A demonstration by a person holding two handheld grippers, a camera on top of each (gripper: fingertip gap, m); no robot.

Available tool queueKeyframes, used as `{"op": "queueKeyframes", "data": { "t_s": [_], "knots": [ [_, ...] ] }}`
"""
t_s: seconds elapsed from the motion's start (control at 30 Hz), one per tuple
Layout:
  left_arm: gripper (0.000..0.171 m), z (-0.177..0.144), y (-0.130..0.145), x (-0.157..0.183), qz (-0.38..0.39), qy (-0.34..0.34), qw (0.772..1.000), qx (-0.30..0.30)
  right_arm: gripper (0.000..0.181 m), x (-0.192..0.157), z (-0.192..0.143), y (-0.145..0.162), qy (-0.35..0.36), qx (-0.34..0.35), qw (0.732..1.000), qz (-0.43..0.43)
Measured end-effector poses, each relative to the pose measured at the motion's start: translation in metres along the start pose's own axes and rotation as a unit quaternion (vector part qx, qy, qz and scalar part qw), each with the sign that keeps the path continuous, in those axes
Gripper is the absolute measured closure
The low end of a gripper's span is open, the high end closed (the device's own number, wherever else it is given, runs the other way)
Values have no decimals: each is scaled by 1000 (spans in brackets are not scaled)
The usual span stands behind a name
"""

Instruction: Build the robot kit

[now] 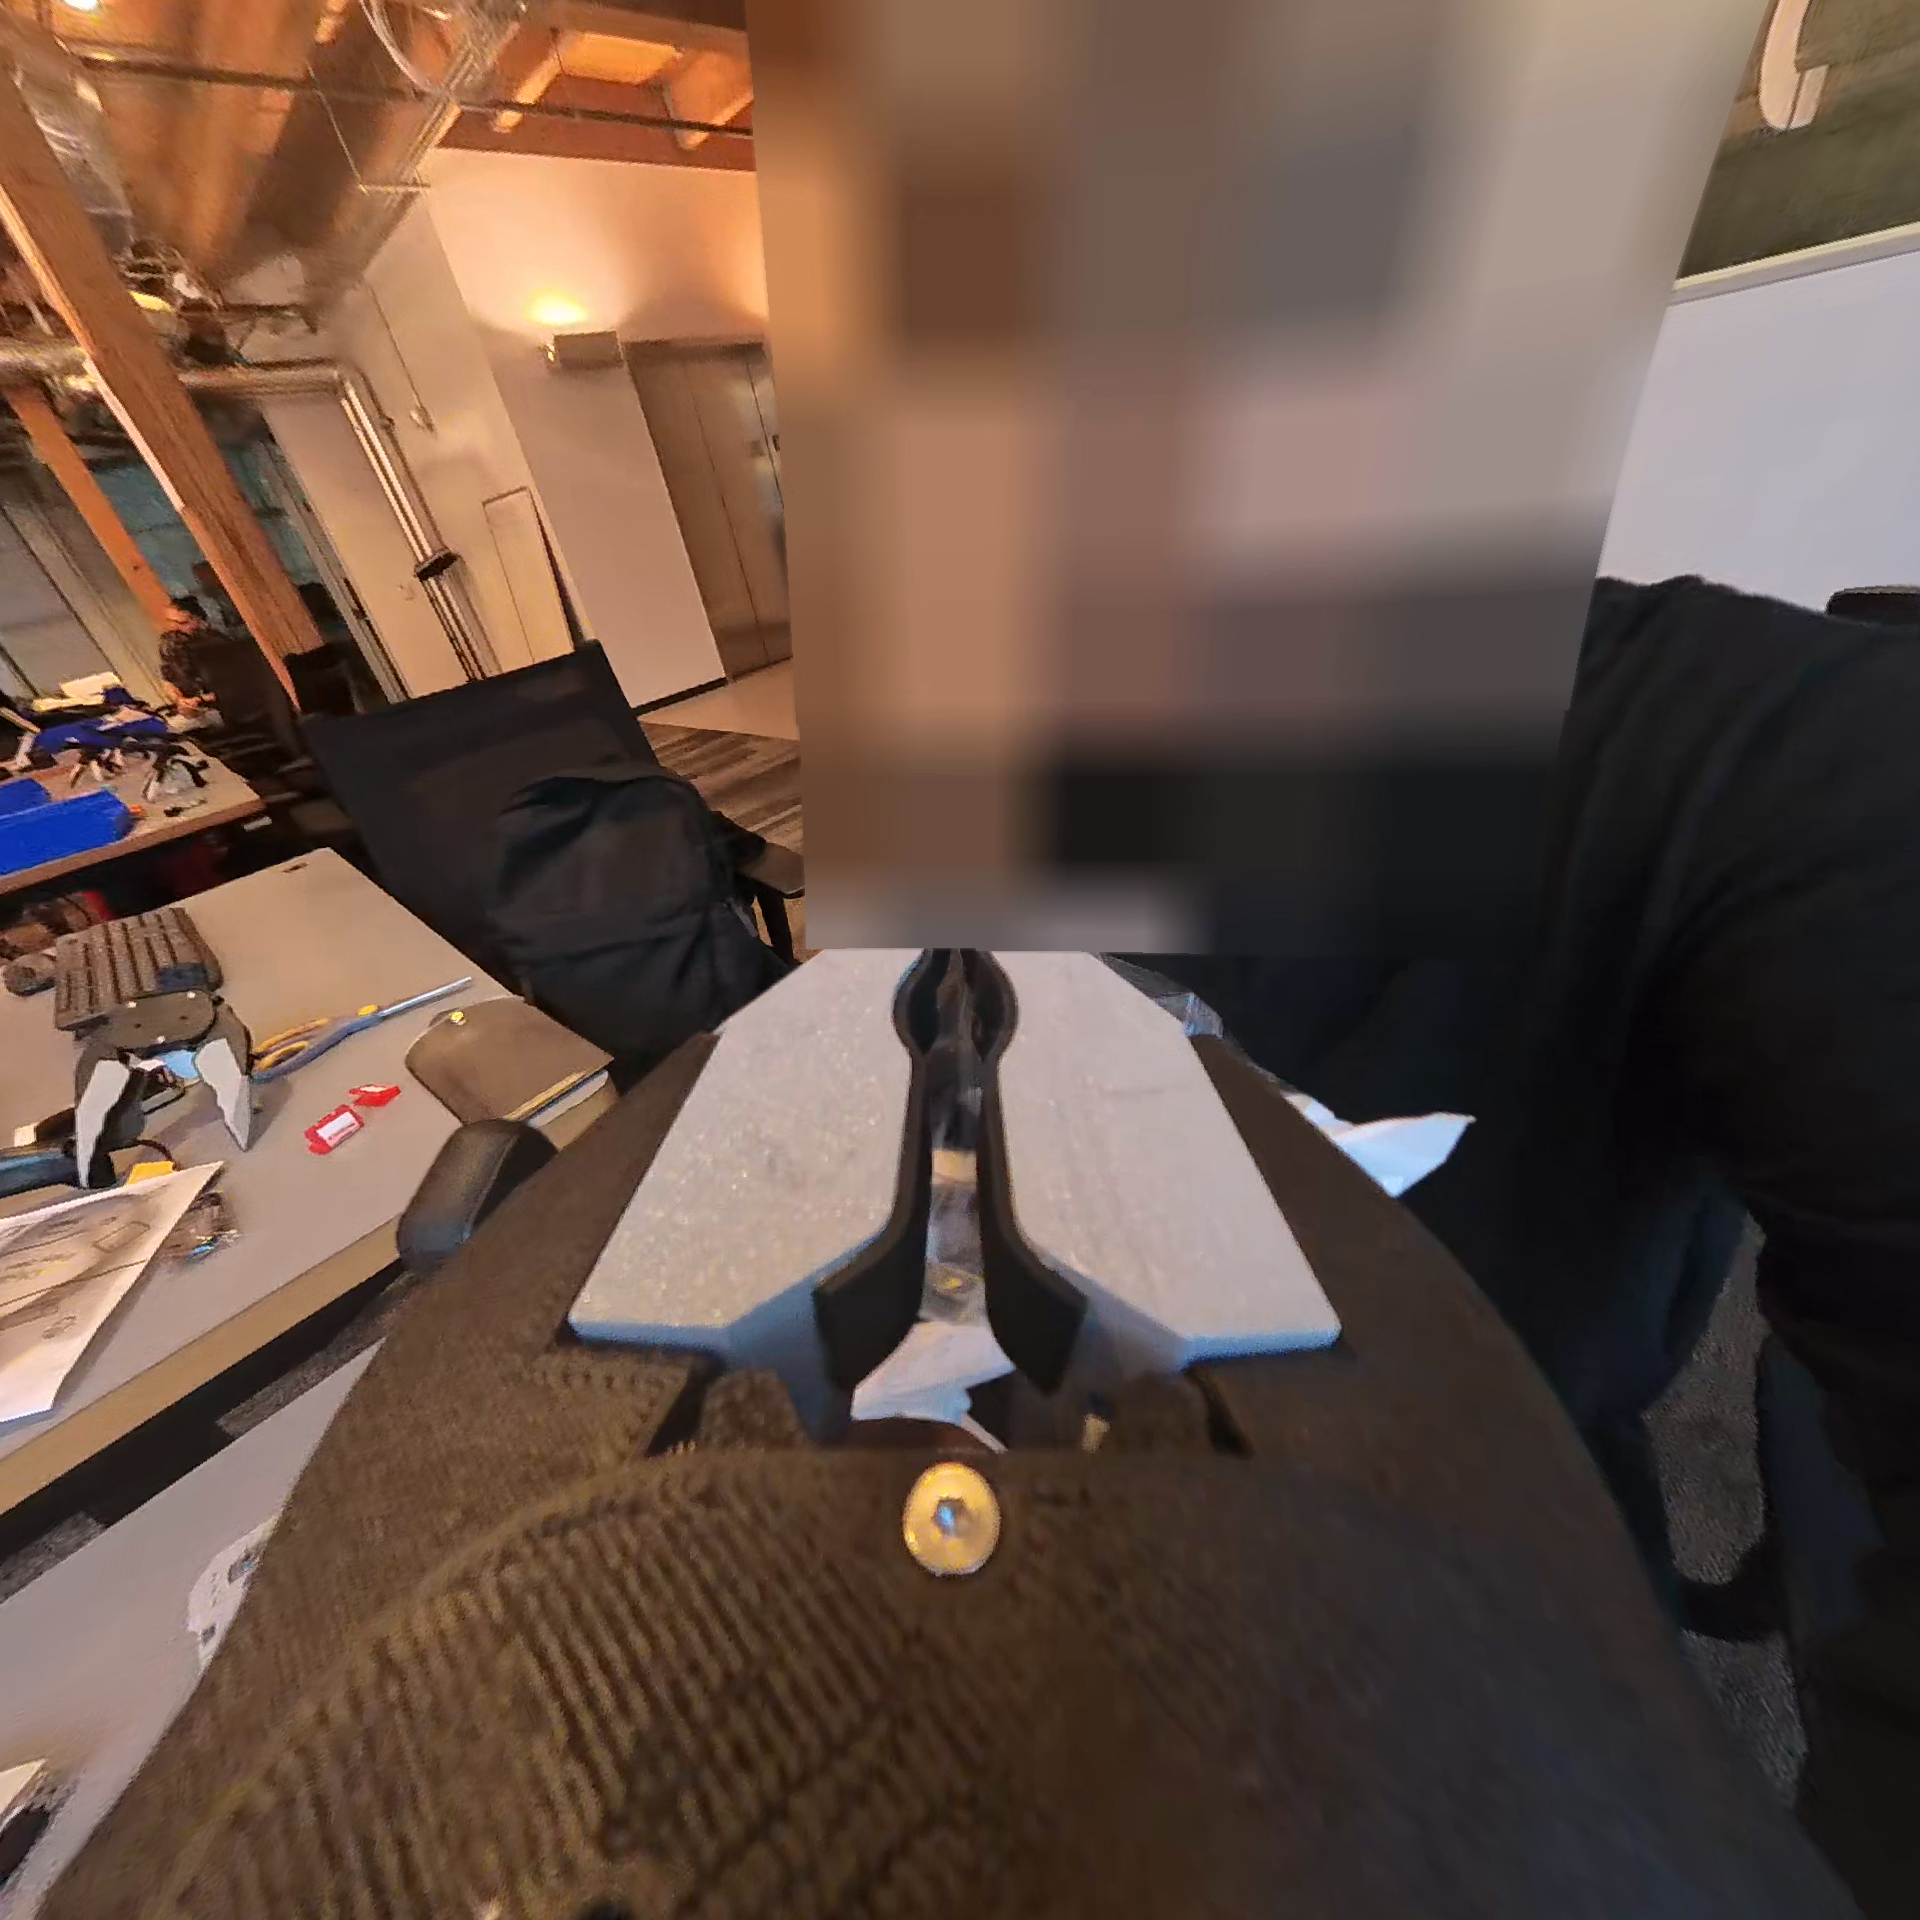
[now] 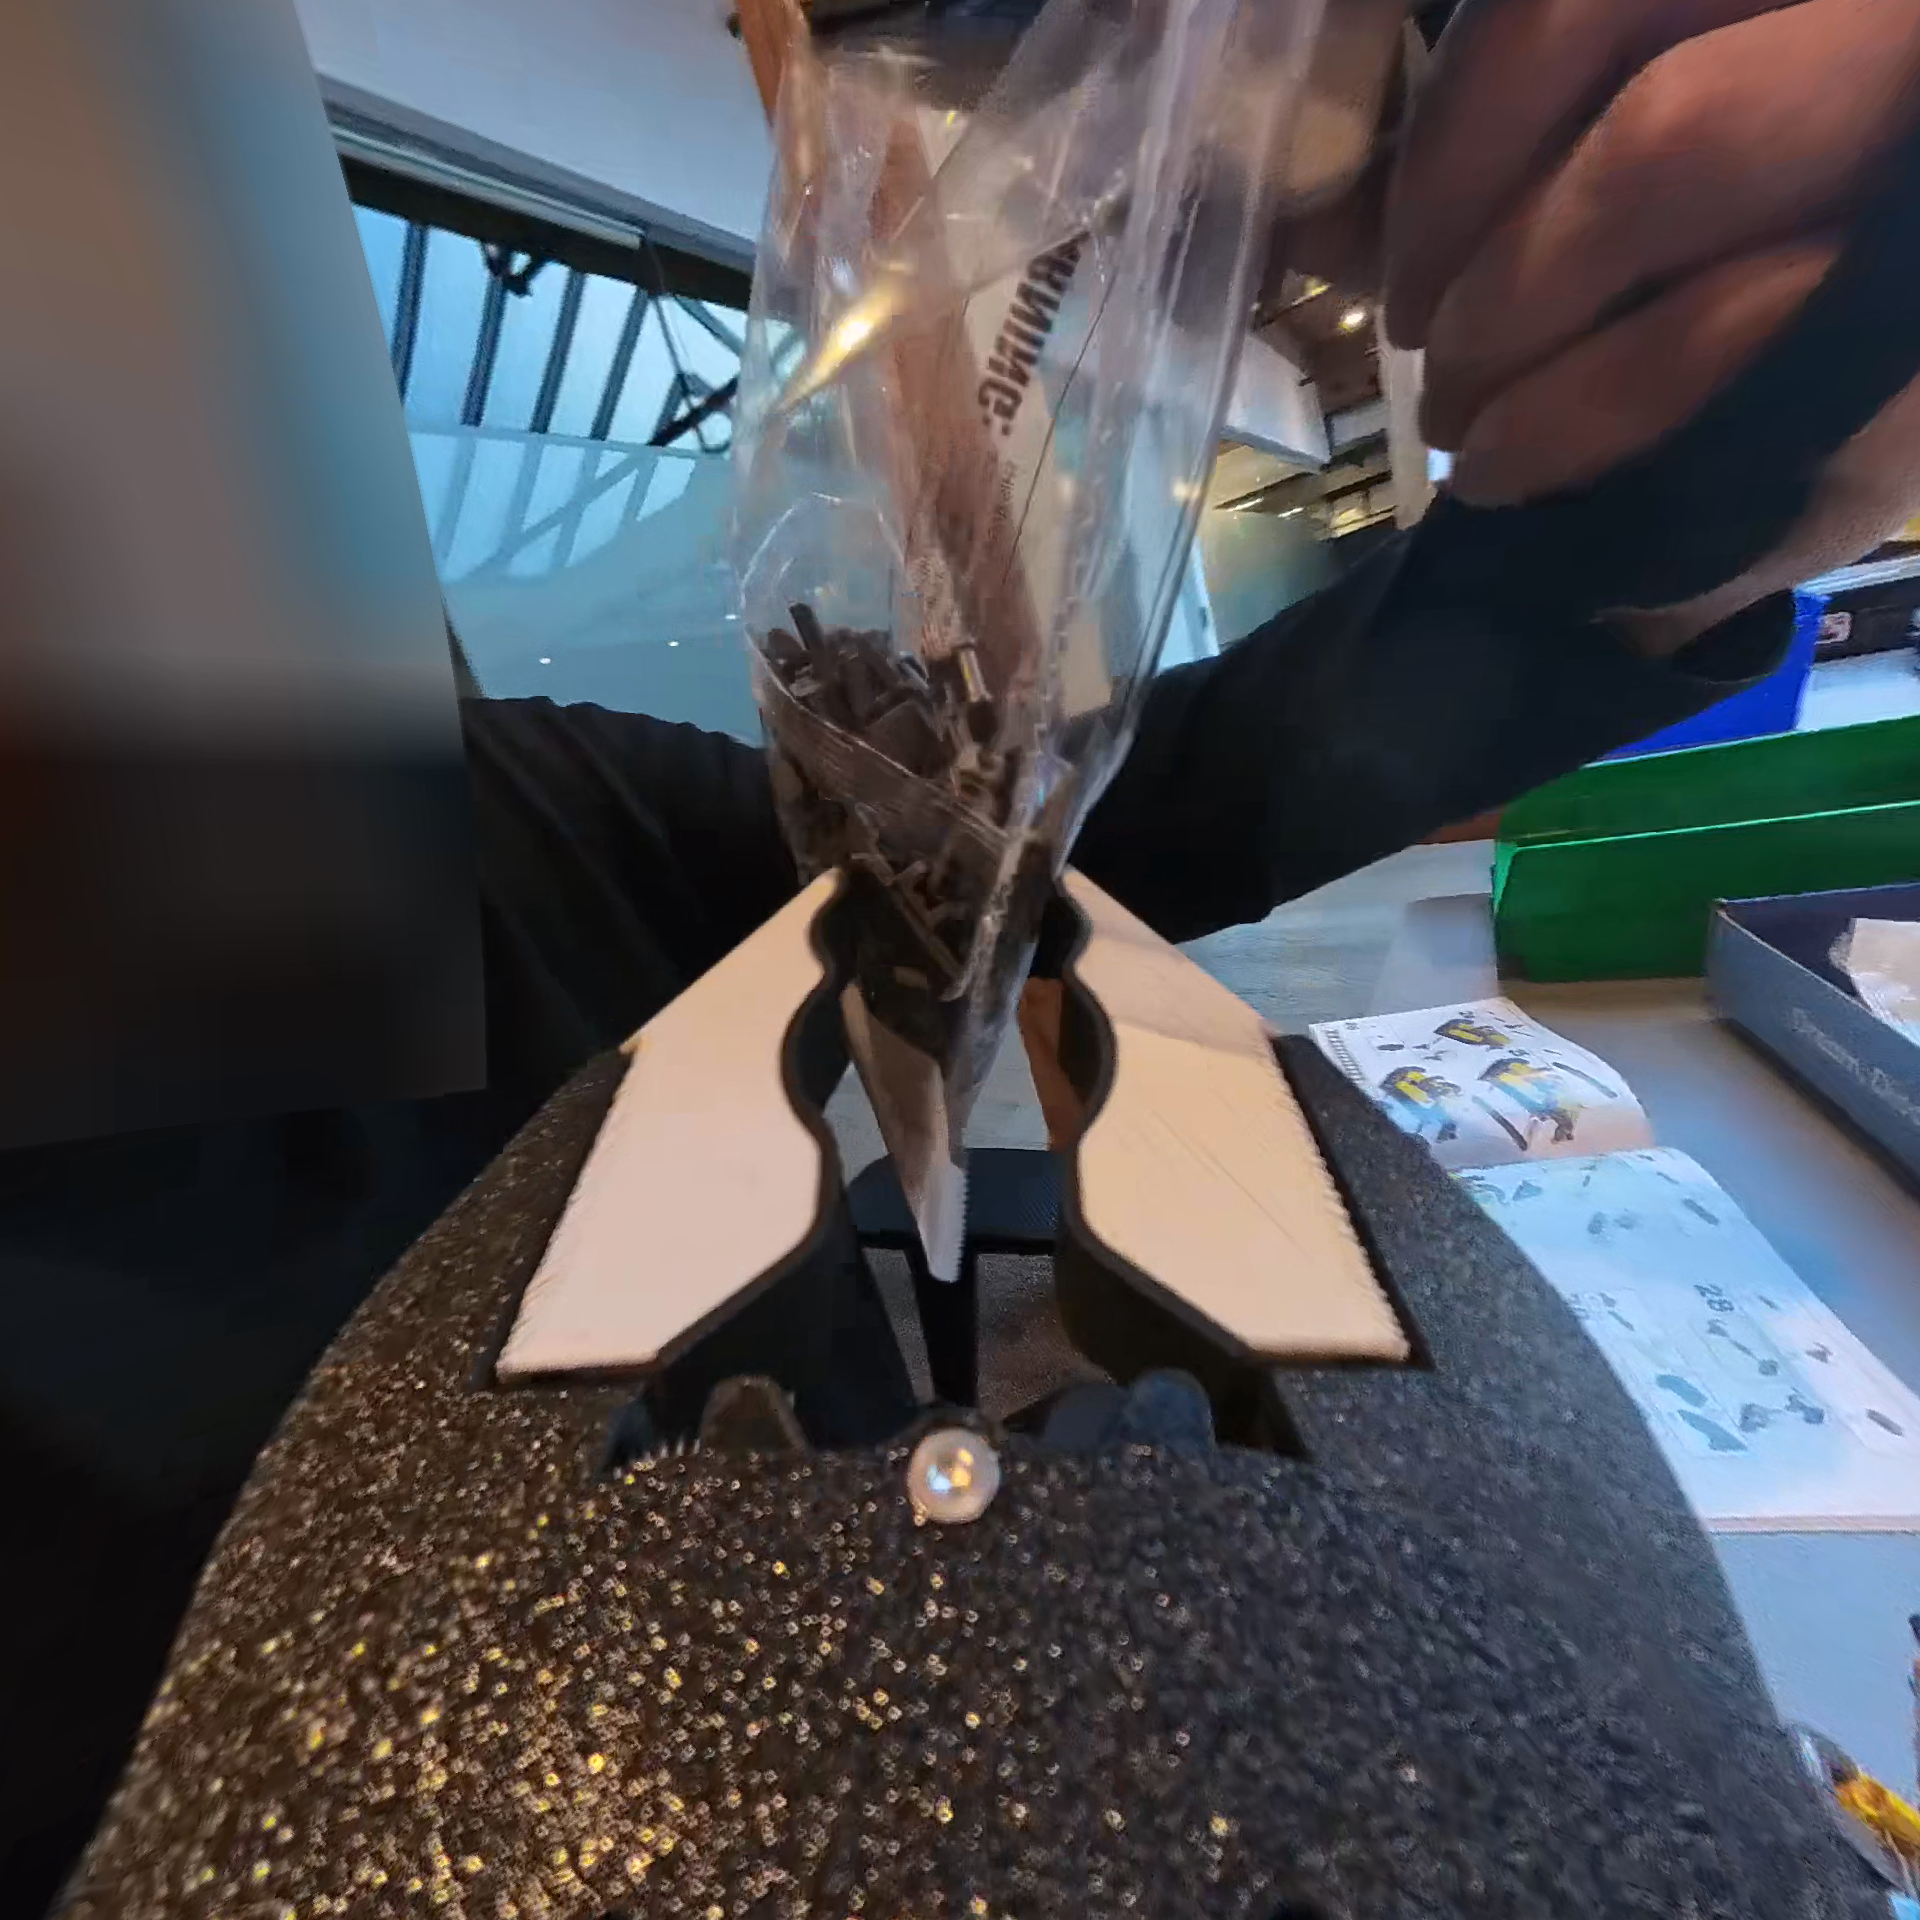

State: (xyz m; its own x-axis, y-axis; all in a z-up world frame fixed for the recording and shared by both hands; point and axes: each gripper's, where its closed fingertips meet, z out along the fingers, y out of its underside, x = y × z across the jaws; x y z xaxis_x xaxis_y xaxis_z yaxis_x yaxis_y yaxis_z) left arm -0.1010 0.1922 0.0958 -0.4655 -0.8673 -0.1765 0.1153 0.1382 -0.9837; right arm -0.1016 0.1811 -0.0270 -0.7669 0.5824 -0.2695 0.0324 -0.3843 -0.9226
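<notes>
My right gripper (image 2: 945,920) is shut on the lower part of a clear plastic bag (image 2: 966,436). The bag holds many small dark parts (image 2: 883,727) and stands upright above the fingers; its pointed bottom corner hangs between them. A person's hand (image 2: 1662,260) in a black sleeve is at the bag's top right. My left gripper (image 1: 954,977) is almost fully closed, with a thin strip of clear plastic (image 1: 951,1195) showing in the narrow gap. White paper or plastic (image 1: 1392,1138) lies under it. The person's dark clothing fills the view behind.
In the left wrist view, a table (image 1: 343,935) at left carries a spare gripper (image 1: 156,1049), scissors (image 1: 343,1023), red tags (image 1: 338,1127) and a printed sheet (image 1: 62,1278); a black chair holds a backpack (image 1: 613,883). In the right wrist view, an instruction booklet (image 2: 1662,1278), green box (image 2: 1704,883) and grey box (image 2: 1818,997) lie at right. My right fingertips sit around 12 centimetres from my left ones.
</notes>
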Motion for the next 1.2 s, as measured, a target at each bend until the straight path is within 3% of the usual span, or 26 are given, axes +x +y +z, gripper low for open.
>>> {"op": "queueKeyframes", "data": {
  "t_s": [0.17,0.23,0.3,0.4,0.5,0.6,0.63,0.7,0.77,0.83,0.9,1.0,1.1,1.2],
  "knots": [
    [171,-18,9,-11,-42,-54,997,18,159,12,-19,-4,71,5,997,-13],
    [166,-35,16,-20,-63,-110,992,15,169,22,-31,-7,115,11,993,-9],
    [149,-58,20,-28,-87,-189,978,23,171,34,-44,-7,168,10,986,-8],
    [148,-95,35,-27,-117,-294,948,29,172,46,-62,-6,226,11,974,-10],
    [128,-109,68,-16,-179,-354,918,1,172,47,-72,-11,233,25,972,1],
    [87,-87,111,2,-234,-357,902,-64,172,51,-79,-16,247,34,968,1],
    [81,-78,125,6,-246,-361,895,-91,172,52,-81,-15,251,34,967,3],
    [89,-59,144,8,-258,-369,886,-116,172,56,-83,-14,259,33,965,5],
    [103,-45,157,6,-275,-378,876,-117,173,59,-83,-12,262,30,965,5],
    [107,-40,169,-1,-289,-399,863,-109,173,58,-80,-11,255,31,966,1],
    [131,-41,173,-7,-277,-420,859,-91,173,54,-77,-10,243,35,969,-3],
    [135,-42,173,-11,-256,-439,858,-72,173,53,-79,-10,248,33,968,-17],
    [149,-47,178,-14,-207,-482,844,-112,165,59,-87,-3,286,-2,957,-50],
    [150,-47,178,-15,-159,-505,834,-154,163,58,-89,-2,307,-21,948,-80]
  ]
}}
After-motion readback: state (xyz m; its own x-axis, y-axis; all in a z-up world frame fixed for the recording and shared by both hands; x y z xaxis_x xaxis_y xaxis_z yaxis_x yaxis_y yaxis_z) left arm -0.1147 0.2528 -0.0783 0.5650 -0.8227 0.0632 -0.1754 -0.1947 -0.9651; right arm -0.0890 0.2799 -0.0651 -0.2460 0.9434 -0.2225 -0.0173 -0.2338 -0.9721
